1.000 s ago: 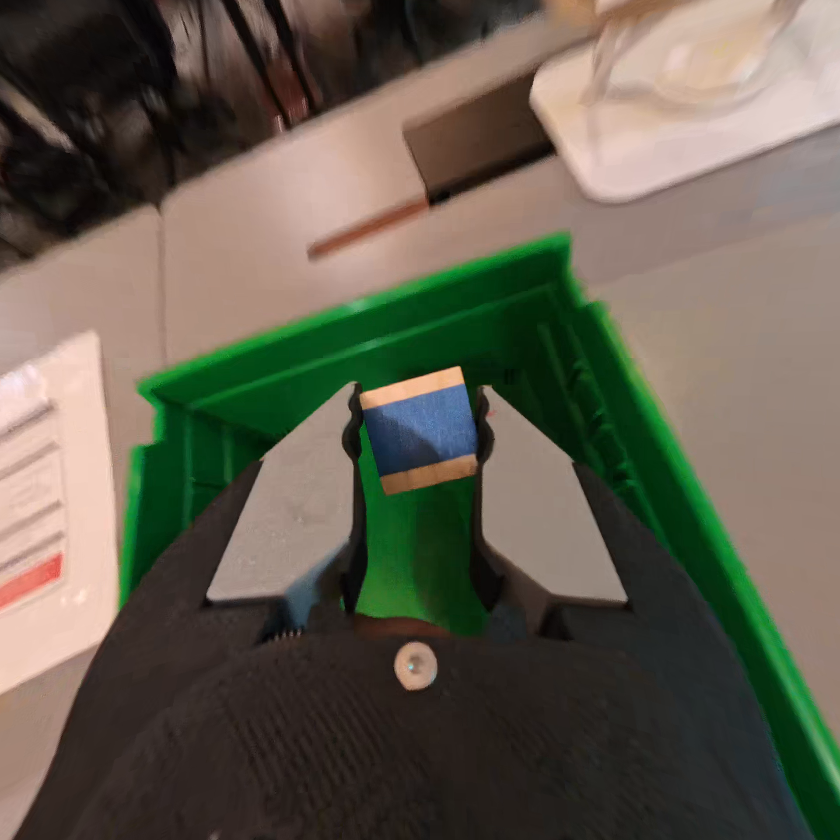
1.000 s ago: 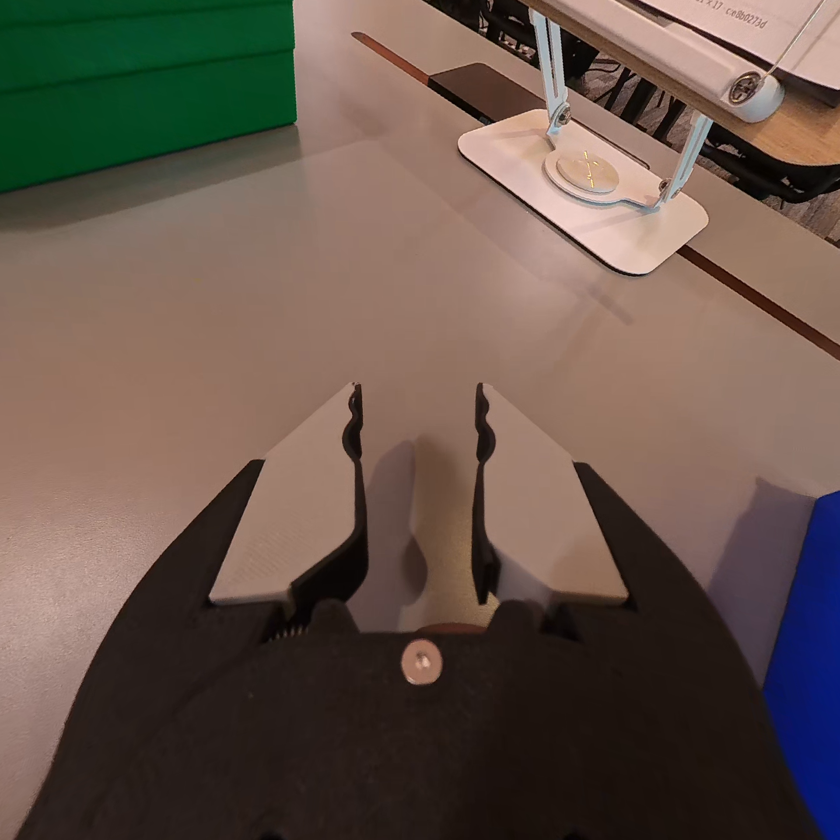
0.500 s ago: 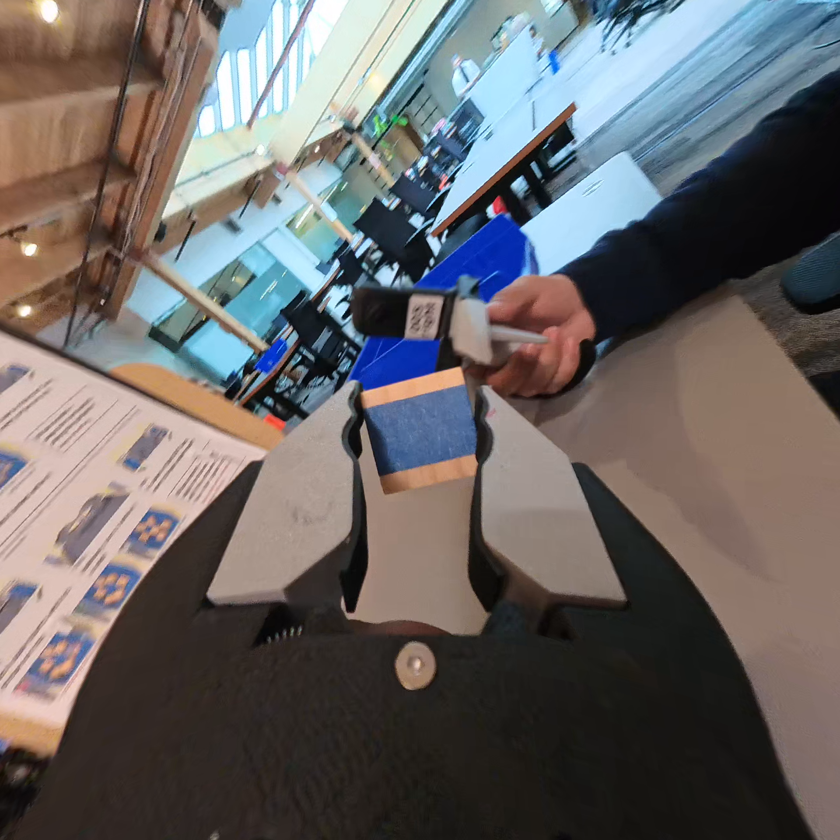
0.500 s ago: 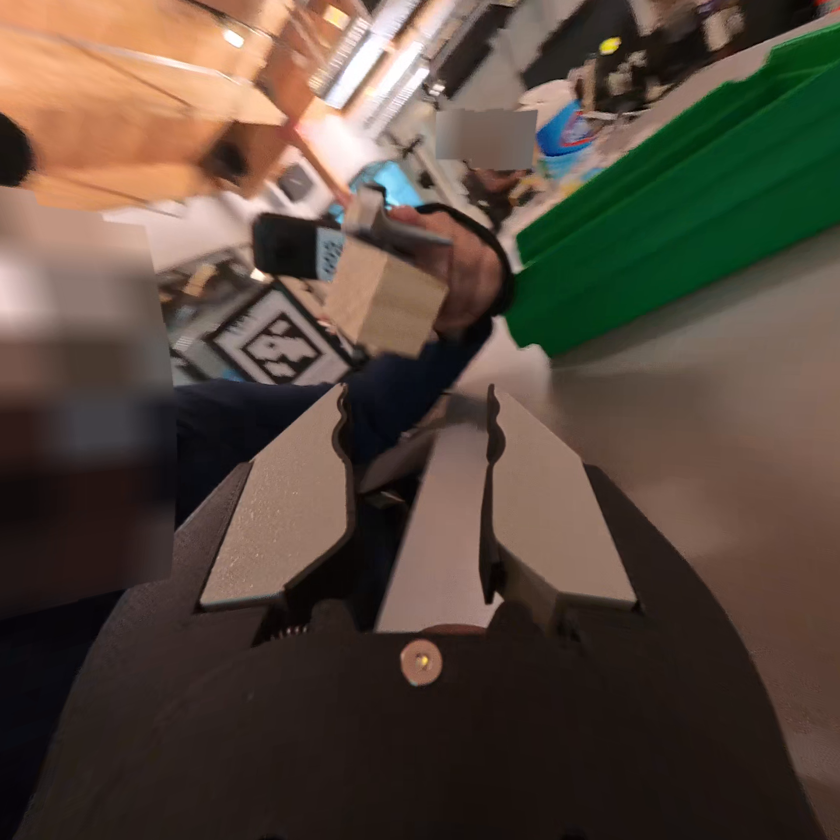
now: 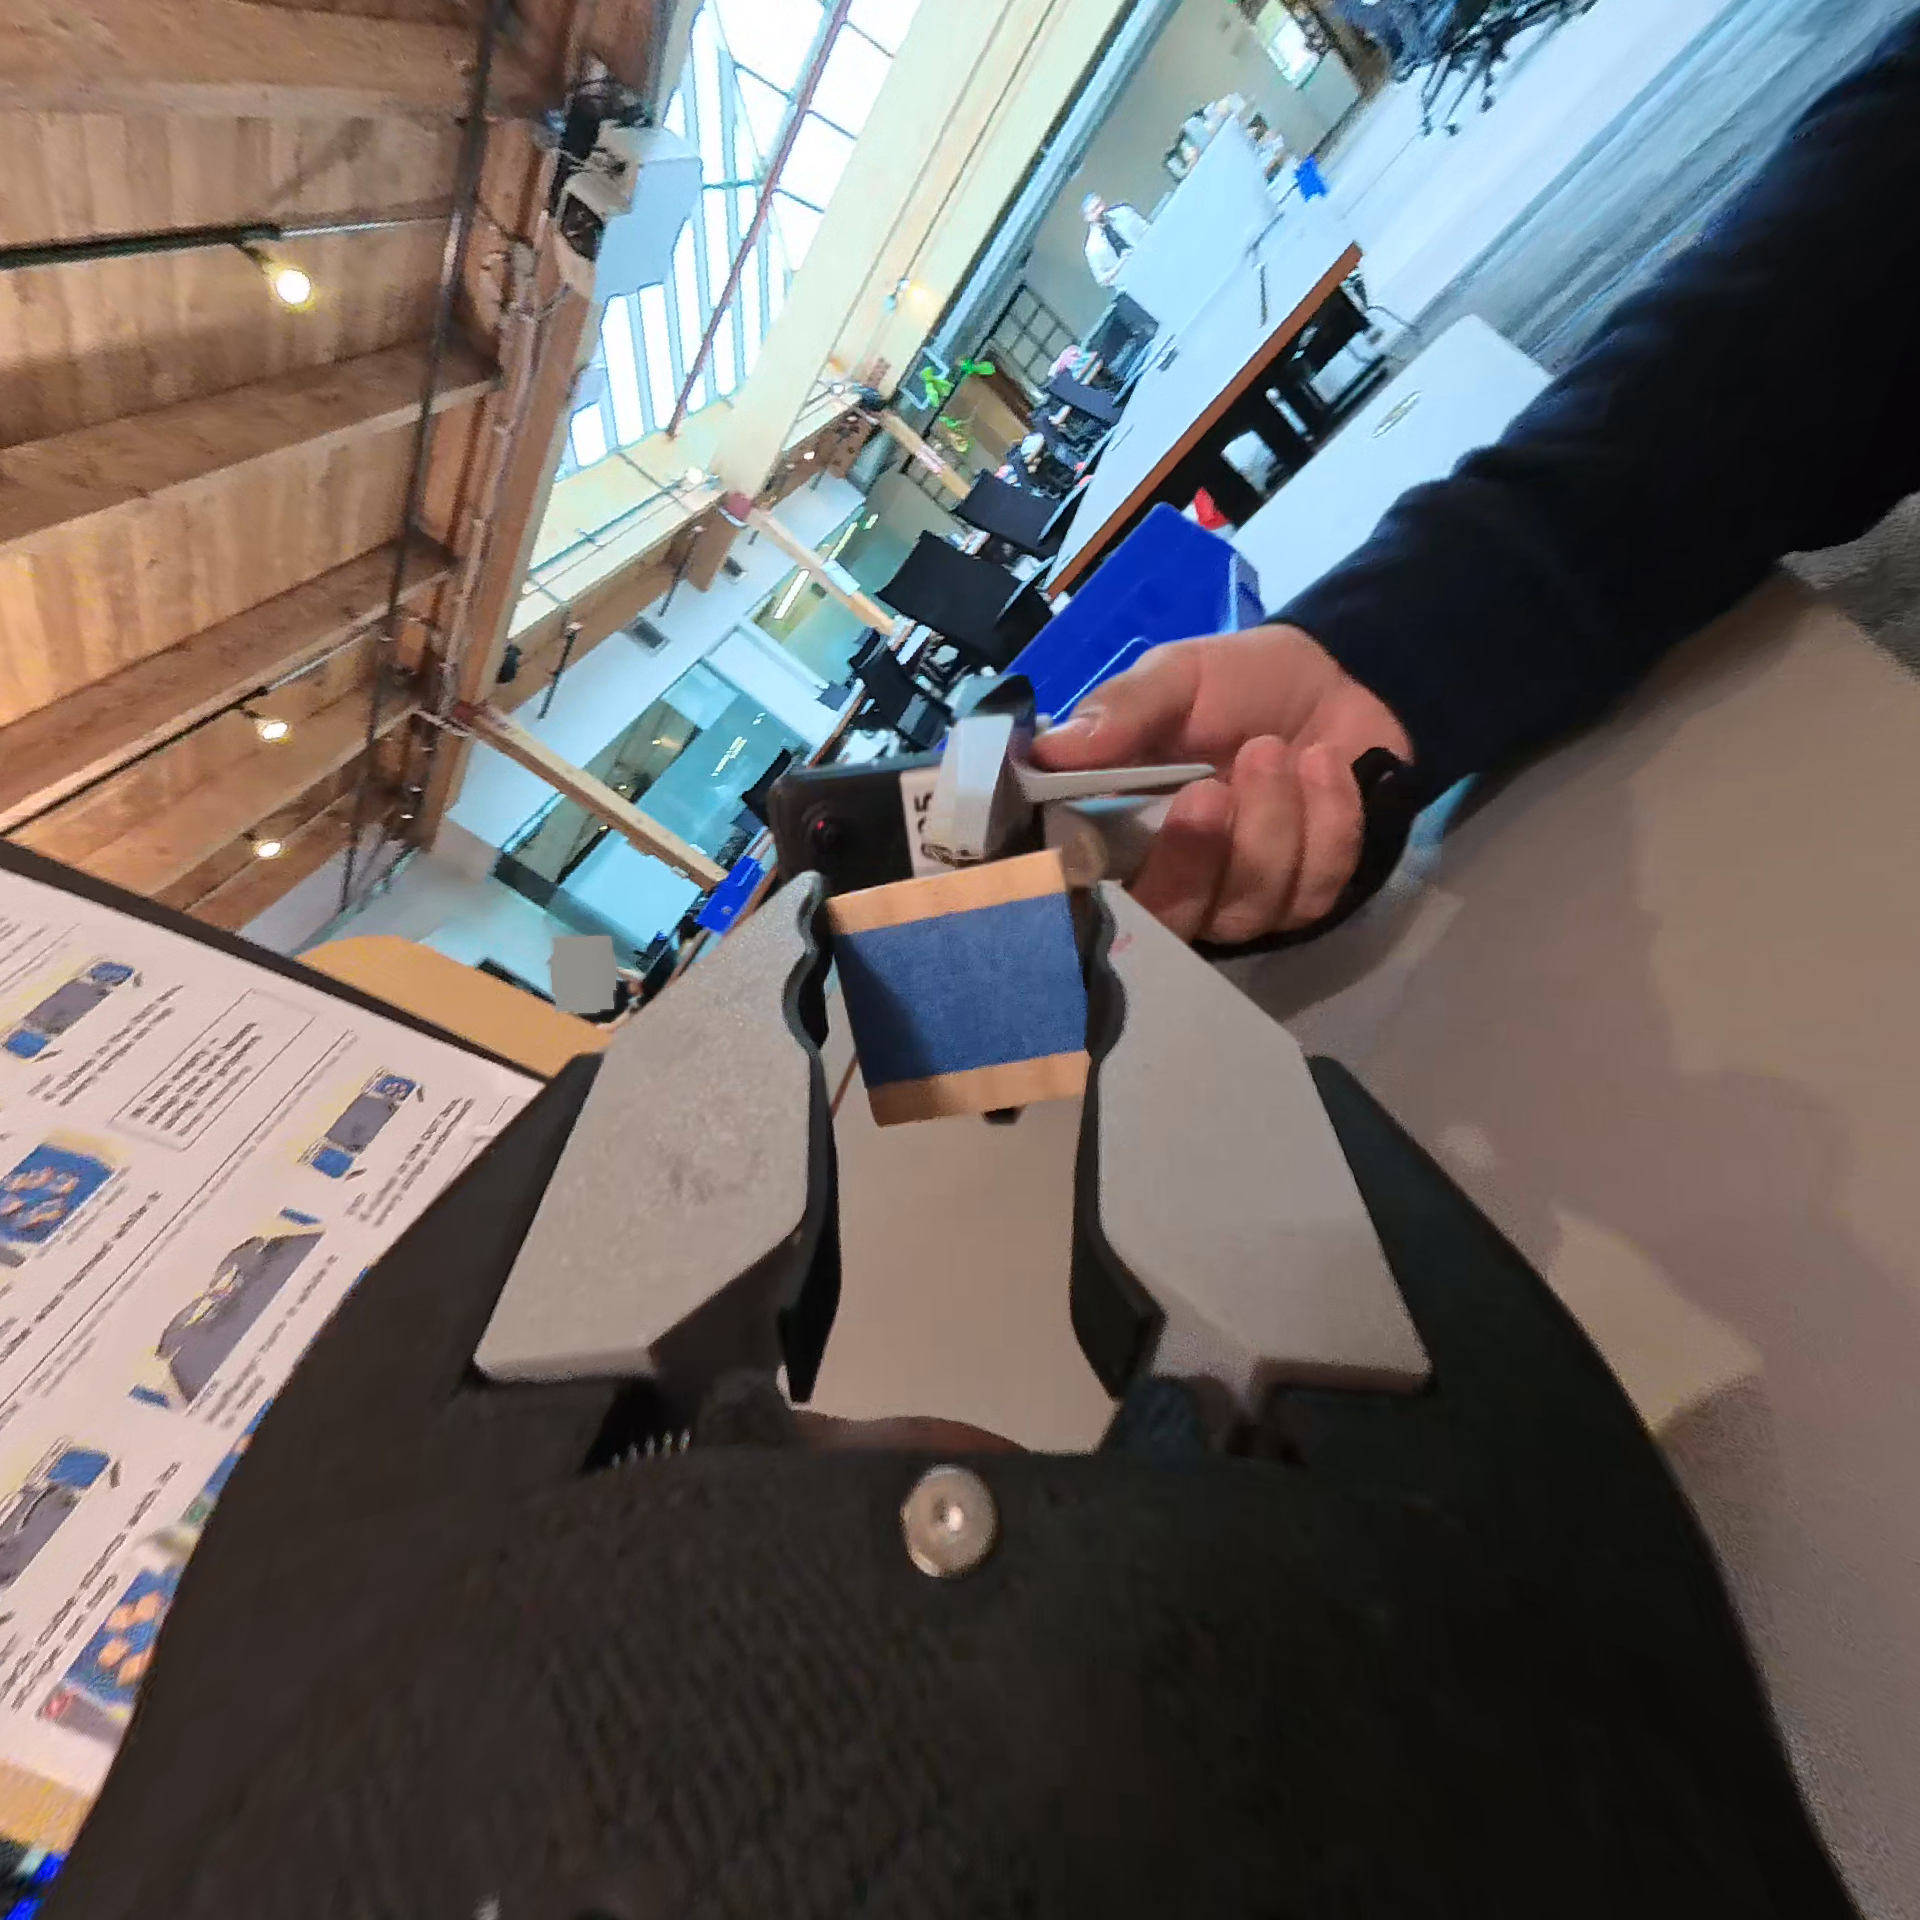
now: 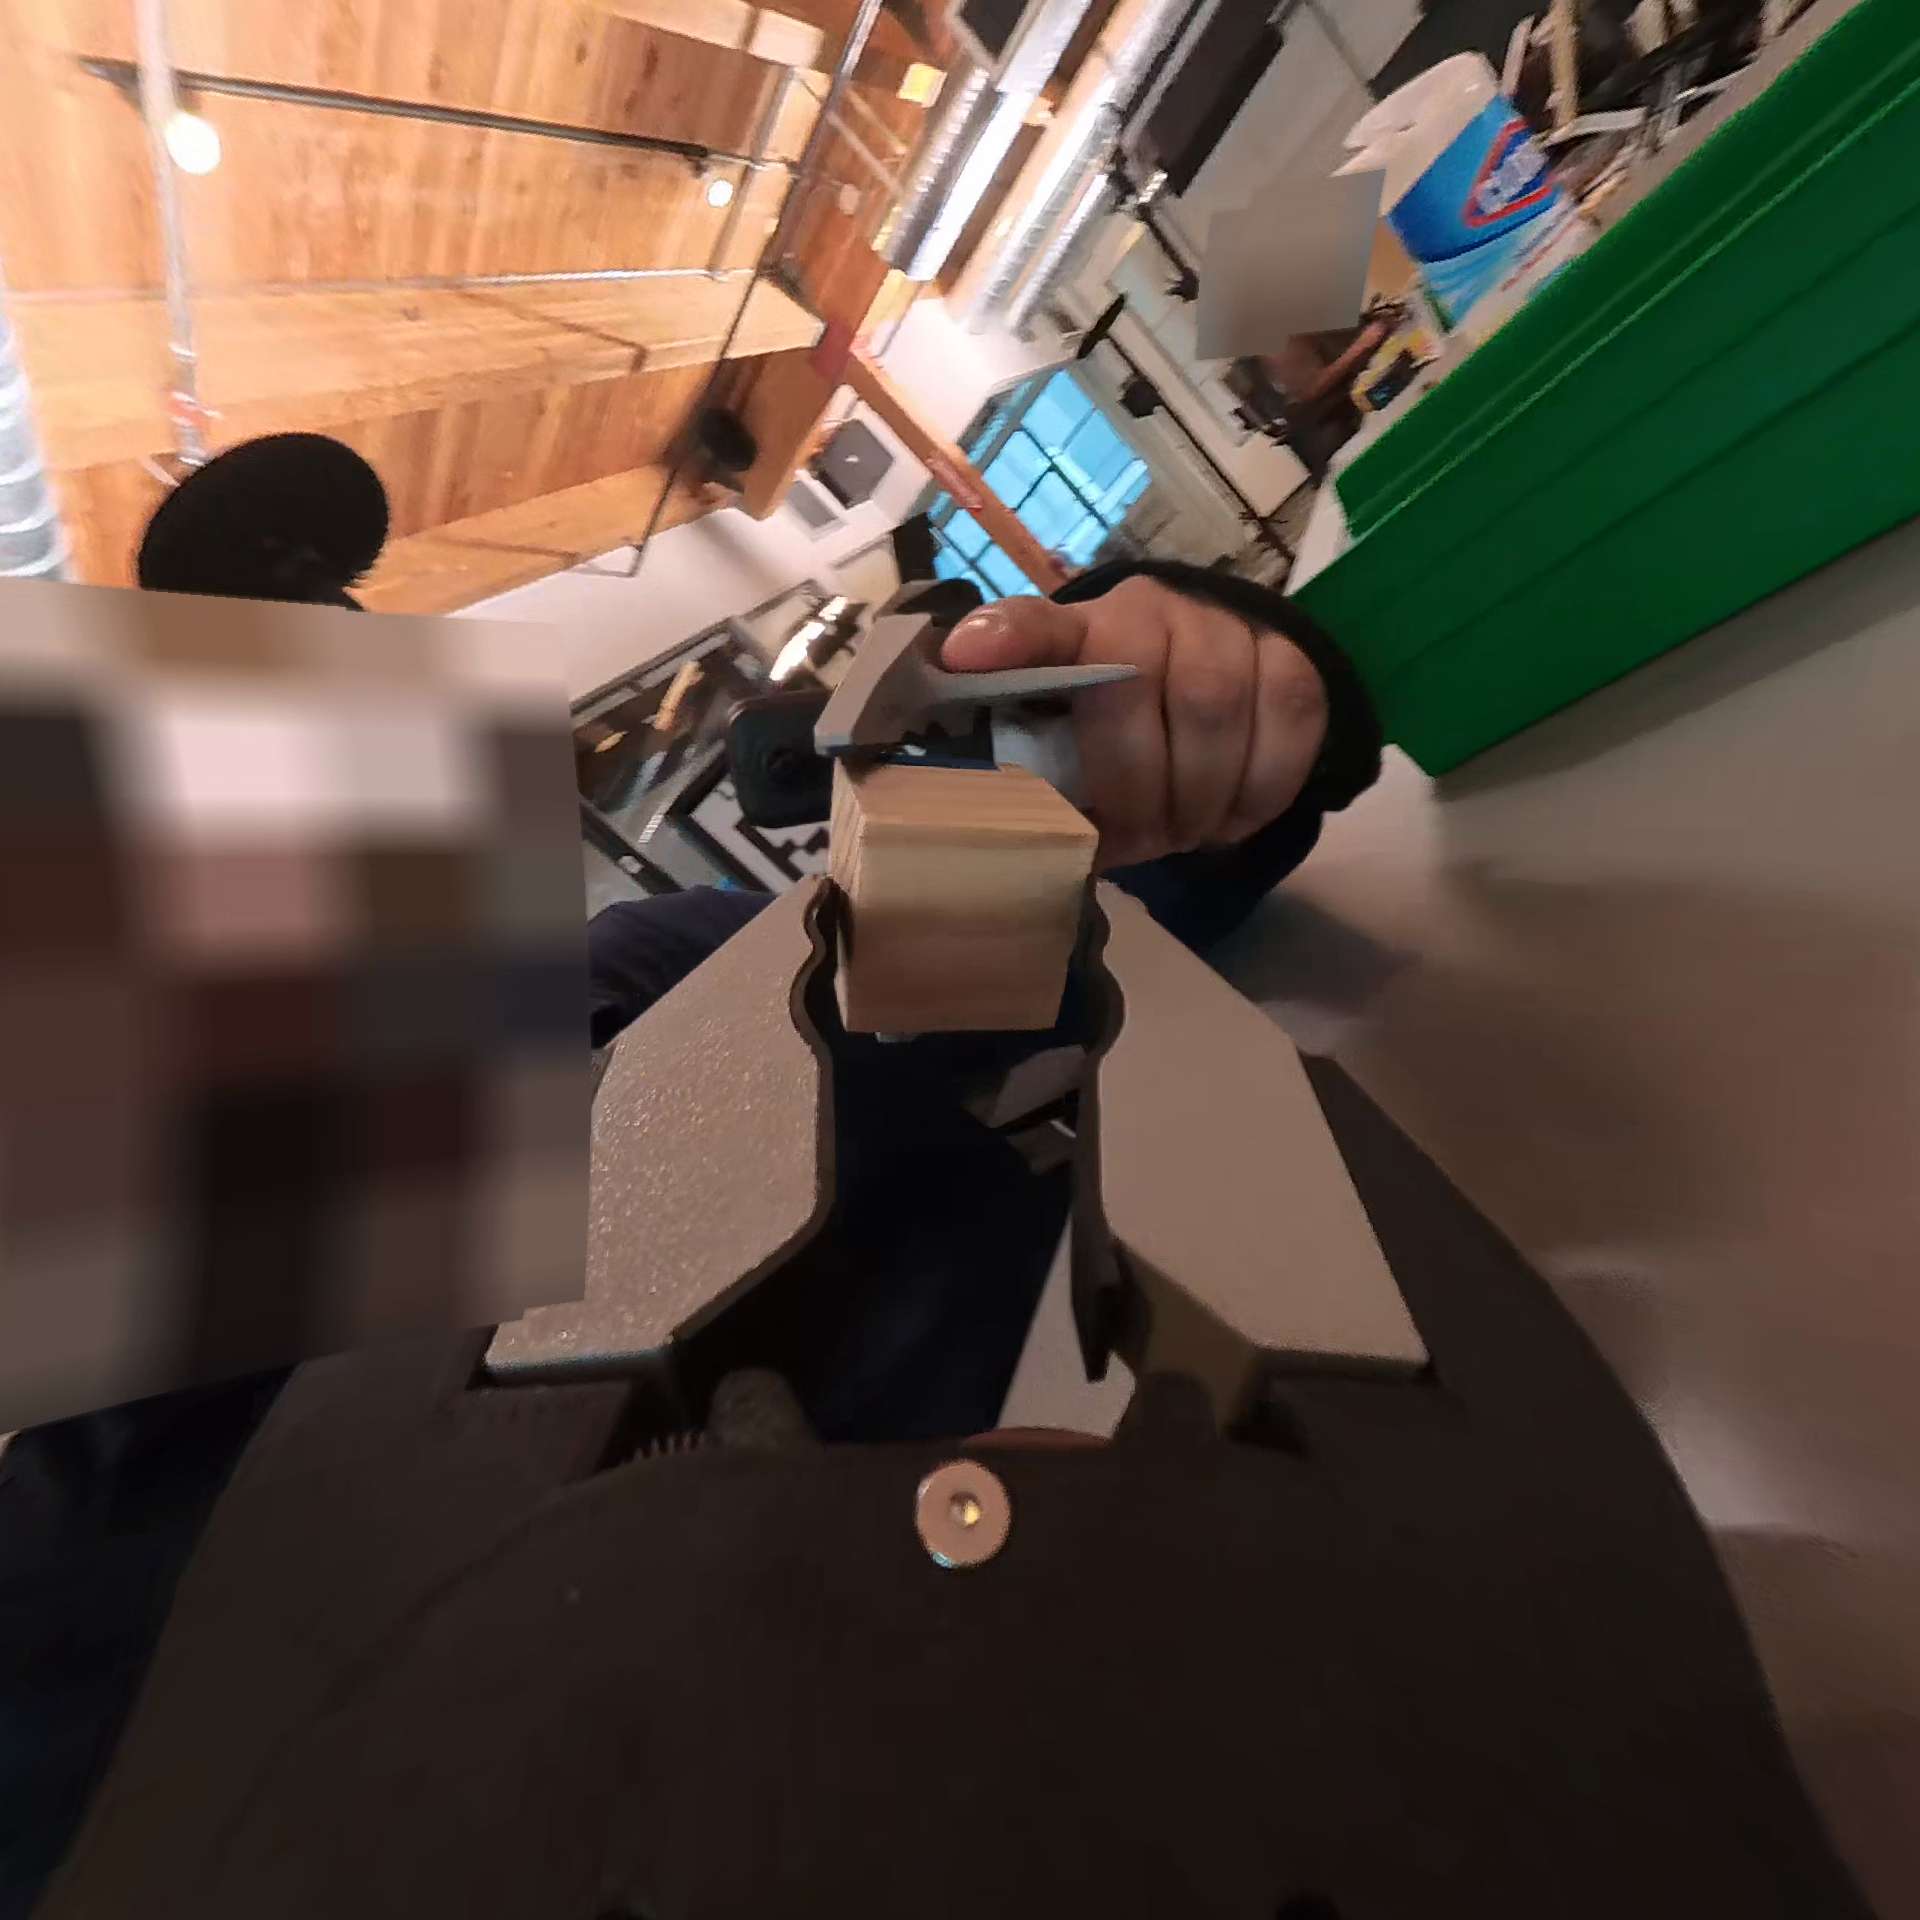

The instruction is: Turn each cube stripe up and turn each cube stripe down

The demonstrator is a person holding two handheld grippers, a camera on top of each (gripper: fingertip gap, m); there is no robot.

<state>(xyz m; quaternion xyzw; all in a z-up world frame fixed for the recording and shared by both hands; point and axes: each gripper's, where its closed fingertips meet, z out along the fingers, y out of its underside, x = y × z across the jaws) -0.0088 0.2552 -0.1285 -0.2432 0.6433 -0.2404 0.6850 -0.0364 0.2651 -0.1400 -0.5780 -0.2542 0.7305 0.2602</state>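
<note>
With the left gripper (image 5: 956, 1013) clamped on the striped cube (image 5: 961, 1003) above the grey table (image 5: 1621, 1039), the right gripper (image 6: 961, 961) apparently closes unclamped; mistimed release risks a drop.

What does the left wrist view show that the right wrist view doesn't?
Only the left: the cube with its blue stripe showing, a printed sheet and a blue bin. Only the right: bare wood faces and a green bin. Both: the cube inside the left hand-held gripper and right hand-held gripper, a hand, the grey table.
</note>
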